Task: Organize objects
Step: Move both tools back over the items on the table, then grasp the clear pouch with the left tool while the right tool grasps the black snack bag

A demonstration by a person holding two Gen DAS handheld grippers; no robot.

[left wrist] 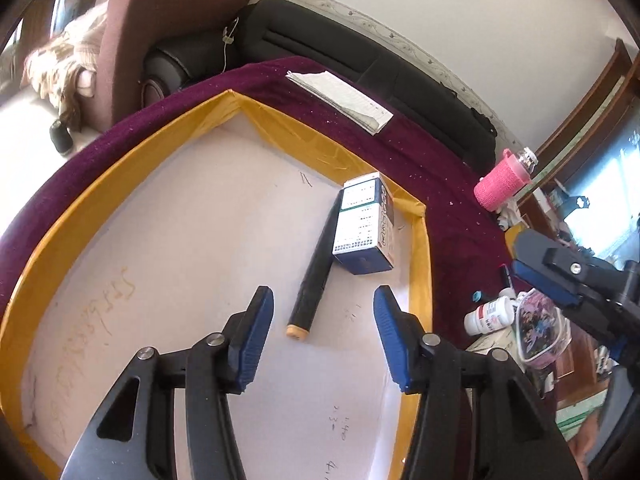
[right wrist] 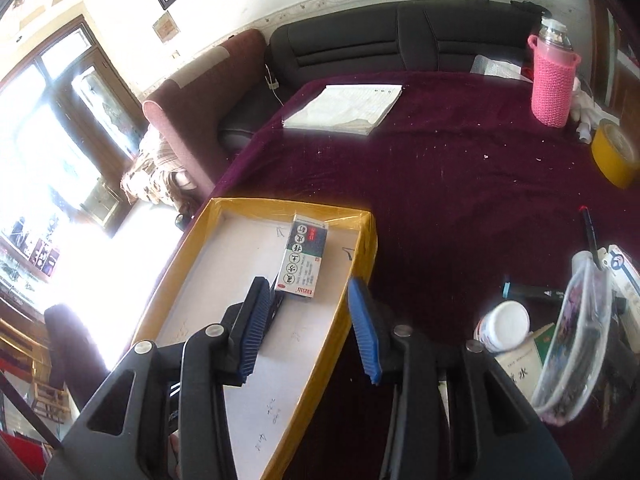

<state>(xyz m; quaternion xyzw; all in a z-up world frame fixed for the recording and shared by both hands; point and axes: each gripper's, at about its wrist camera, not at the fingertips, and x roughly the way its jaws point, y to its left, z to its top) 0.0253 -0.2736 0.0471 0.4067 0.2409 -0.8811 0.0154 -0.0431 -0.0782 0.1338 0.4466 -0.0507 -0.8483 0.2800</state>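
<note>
A shallow tray with yellow taped walls [left wrist: 420, 240] and a white floor sits on the purple cloth; it also shows in the right wrist view [right wrist: 364, 248]. In it lie a blue-and-white box [left wrist: 362, 226] [right wrist: 304, 256] and a black marker with an orange end [left wrist: 314, 276]. My left gripper [left wrist: 324, 300] is open and empty, just above the tray over the marker's orange end. My right gripper [right wrist: 308, 288] is open and empty over the tray's right wall, near the box. A white pill bottle [left wrist: 488, 316] [right wrist: 504, 326] stands right of the tray.
A clear pouch [right wrist: 576, 332] and more boxes [right wrist: 528, 356] lie at the right by the bottle. A notepad [right wrist: 348, 108], a pink-sleeved bottle [right wrist: 554, 84] and a yellow tape roll [right wrist: 616, 152] are farther back. A black sofa [right wrist: 400, 40] stands behind the table.
</note>
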